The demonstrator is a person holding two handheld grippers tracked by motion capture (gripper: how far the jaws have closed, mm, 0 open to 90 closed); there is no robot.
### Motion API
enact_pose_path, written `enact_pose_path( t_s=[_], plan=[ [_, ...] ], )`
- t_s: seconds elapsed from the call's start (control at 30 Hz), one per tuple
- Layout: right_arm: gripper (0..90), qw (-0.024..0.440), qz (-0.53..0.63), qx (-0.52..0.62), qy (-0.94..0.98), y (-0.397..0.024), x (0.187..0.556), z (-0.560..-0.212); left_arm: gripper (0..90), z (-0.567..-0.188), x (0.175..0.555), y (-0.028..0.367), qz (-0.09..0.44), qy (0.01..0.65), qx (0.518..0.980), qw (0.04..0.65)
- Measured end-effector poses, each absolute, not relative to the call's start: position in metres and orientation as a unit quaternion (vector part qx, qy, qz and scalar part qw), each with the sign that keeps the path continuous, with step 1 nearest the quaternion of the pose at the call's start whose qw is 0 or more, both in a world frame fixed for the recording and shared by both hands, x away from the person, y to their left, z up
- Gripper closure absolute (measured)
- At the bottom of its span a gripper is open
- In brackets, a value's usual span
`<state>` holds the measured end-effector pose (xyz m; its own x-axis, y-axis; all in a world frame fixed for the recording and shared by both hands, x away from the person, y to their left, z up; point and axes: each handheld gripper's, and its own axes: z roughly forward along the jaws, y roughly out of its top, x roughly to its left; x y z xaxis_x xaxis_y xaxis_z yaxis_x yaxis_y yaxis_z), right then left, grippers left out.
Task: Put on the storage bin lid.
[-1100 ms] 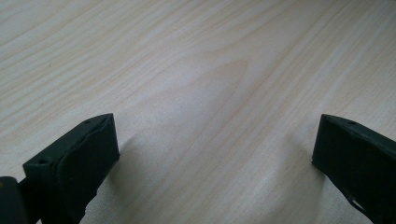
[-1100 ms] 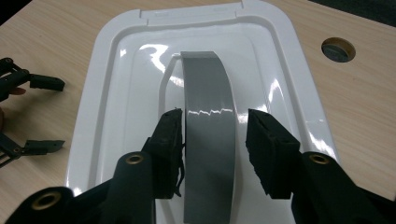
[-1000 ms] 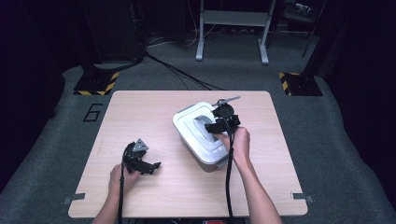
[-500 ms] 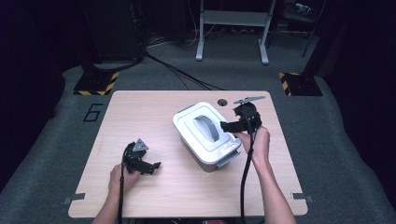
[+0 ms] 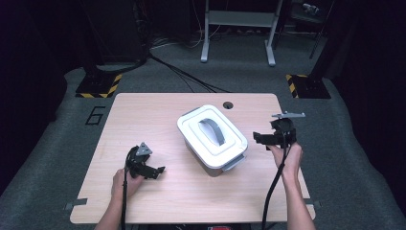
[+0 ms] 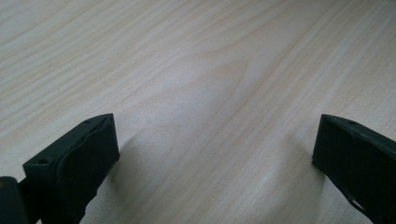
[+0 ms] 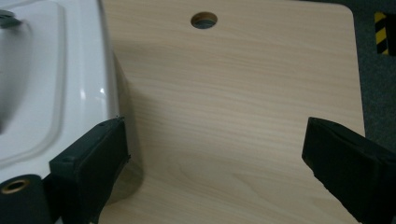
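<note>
- Right now my right gripper (image 5: 274, 137) hangs beside the white box (image 5: 212, 136), jaws wide, empty.
- Left gripper (image 5: 143, 165) parked on counter (image 5: 143, 115), jaws apart, holding nothing.

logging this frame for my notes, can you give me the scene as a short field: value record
setting: light wooden table on grey carpet, dark room
main object: white lidded container with grey handle, lid on, near table centre
table feature: round cable hole at far edge
left gripper: open, low over bare wood, apart from the container
right gripper: open, beside the container's right side, holding nothing
contact: neither gripper touches the container
</note>
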<state>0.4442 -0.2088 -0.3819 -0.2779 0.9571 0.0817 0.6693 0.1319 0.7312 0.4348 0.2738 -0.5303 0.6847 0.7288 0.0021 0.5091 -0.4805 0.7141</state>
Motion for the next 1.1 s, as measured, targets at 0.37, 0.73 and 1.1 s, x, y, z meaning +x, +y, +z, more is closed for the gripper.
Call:
enact_pose_path(
  t_s=[0.37, 0.73, 1.1],
  plan=[
    [0.1, 0.185, 0.311, 0.628, 0.689, -0.253, 0.43, -0.457, 0.2, -0.53, 0.435, 0.274, 0.158, 0.366, 0.846, 0.354],
    [0.1, 0.184, 0.289, 0.645, 0.683, -0.265, 0.411, -0.513, 0.2, -0.53, 0.435, 0.274, 0.158, 0.366, 0.846, 0.354],
    [0.0, 0.26, 0.292, 0.619, 0.681, -0.26, 0.397, -0.529, 0.2, -0.53, 0.435, 0.274, 0.158, 0.367, 0.846, 0.354]
  ],
)
